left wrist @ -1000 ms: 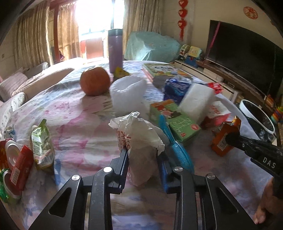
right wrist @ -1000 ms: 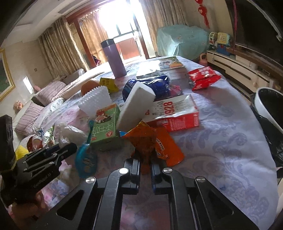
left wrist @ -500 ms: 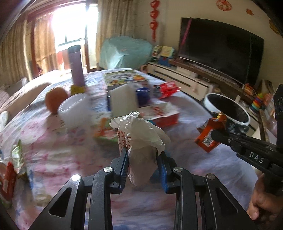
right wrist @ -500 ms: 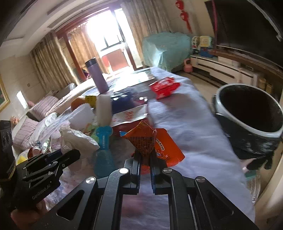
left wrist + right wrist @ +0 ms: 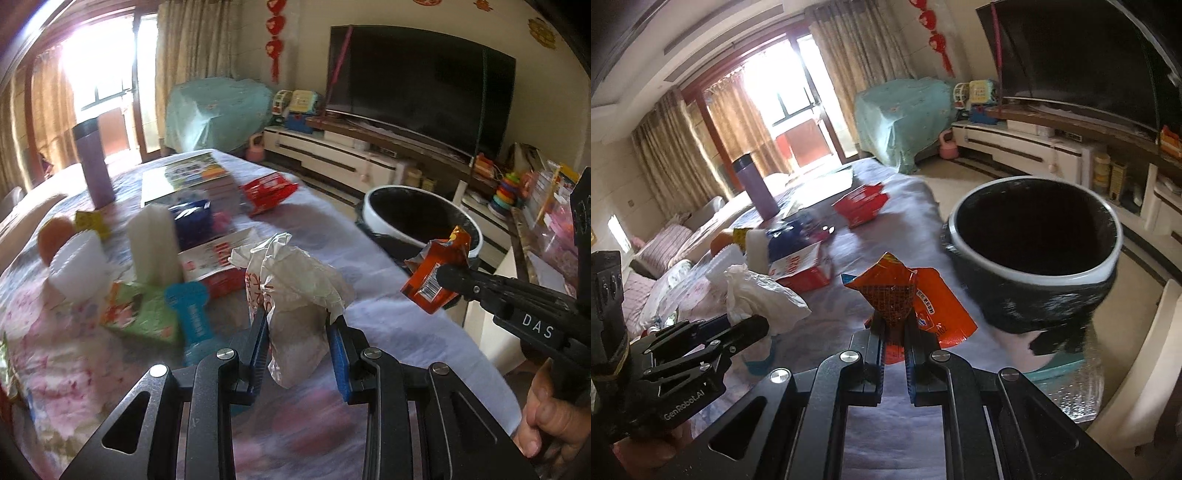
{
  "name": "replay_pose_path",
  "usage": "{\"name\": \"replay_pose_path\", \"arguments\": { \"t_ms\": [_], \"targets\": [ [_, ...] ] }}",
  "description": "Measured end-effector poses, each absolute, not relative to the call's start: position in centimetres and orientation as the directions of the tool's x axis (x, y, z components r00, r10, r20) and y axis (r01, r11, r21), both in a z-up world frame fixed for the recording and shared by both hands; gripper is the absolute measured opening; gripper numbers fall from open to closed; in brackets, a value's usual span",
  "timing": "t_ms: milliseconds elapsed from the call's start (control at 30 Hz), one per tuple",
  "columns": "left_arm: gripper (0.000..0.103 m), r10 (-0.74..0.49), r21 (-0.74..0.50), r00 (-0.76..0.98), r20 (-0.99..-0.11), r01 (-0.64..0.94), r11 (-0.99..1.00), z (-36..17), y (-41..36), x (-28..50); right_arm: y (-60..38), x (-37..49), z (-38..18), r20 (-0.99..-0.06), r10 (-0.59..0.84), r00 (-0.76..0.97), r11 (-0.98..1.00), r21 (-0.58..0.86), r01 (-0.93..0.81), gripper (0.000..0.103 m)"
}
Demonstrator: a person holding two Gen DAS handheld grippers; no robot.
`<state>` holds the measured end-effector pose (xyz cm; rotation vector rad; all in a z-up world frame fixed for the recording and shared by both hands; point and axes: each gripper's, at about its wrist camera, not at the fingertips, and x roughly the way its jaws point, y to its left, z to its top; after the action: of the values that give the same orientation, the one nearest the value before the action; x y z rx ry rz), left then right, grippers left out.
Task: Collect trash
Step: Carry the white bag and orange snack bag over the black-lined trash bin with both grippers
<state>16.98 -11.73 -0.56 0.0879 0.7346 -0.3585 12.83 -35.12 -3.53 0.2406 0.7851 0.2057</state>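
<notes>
My left gripper (image 5: 298,325) is shut on a crumpled white paper bag (image 5: 295,280) and holds it above the table. It also shows in the right wrist view (image 5: 757,295). My right gripper (image 5: 894,332) is shut on an orange snack wrapper (image 5: 894,295), held near the rim of a white trash bin with a black liner (image 5: 1034,273). In the left wrist view the wrapper (image 5: 432,273) hangs in front of the bin (image 5: 417,218), at the table's right edge.
The floral-cloth table (image 5: 351,236) holds a red packet (image 5: 267,192), a red-and-white box (image 5: 218,262), a green box (image 5: 144,314), a blue object (image 5: 192,314), a white cup (image 5: 77,266), an orange (image 5: 55,236), a purple flask (image 5: 94,162) and books (image 5: 192,177). A TV (image 5: 417,85) stands beyond.
Both grippers have swung right toward the bin with their trash. The bin now looms larger in the right wrist view and the orange wrapper is nearer its rim.
</notes>
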Motion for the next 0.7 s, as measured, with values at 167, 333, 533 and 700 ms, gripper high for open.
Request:
{"name": "replay_pose_path", "arguments": {
  "t_ms": [167, 333, 533, 700],
  "targets": [
    [0.029, -0.311, -0.044, 0.675, -0.669, 0.382, 0.923, -0.5, -13.7, 18.1, -37.0, 12.7, -3.2, -0.670, 0.244, 0.701, 0.957, 0.284, -0.062, 0.008],
    [0.029, -0.330, -0.046, 0.662, -0.673, 0.408, 0.912, -0.7, -15.2, 19.3, -38.5, 12.8, -3.2, -0.670, 0.225, 0.708, 0.959, 0.282, -0.038, 0.008],
    [0.029, -0.355, -0.060, 0.642, -0.679, 0.433, 0.899, -1.0, -17.2, 20.9, -40.3, 13.1, -2.9, -0.667, 0.207, 0.716, 0.959, 0.285, -0.012, 0.008],
    [0.029, -0.365, -0.060, 0.636, -0.680, 0.448, 0.892, -1.0, -18.6, 22.4, -41.6, 13.8, -2.4, -0.660, 0.194, 0.726, 0.960, 0.279, -0.003, 0.008]
  ]
}}
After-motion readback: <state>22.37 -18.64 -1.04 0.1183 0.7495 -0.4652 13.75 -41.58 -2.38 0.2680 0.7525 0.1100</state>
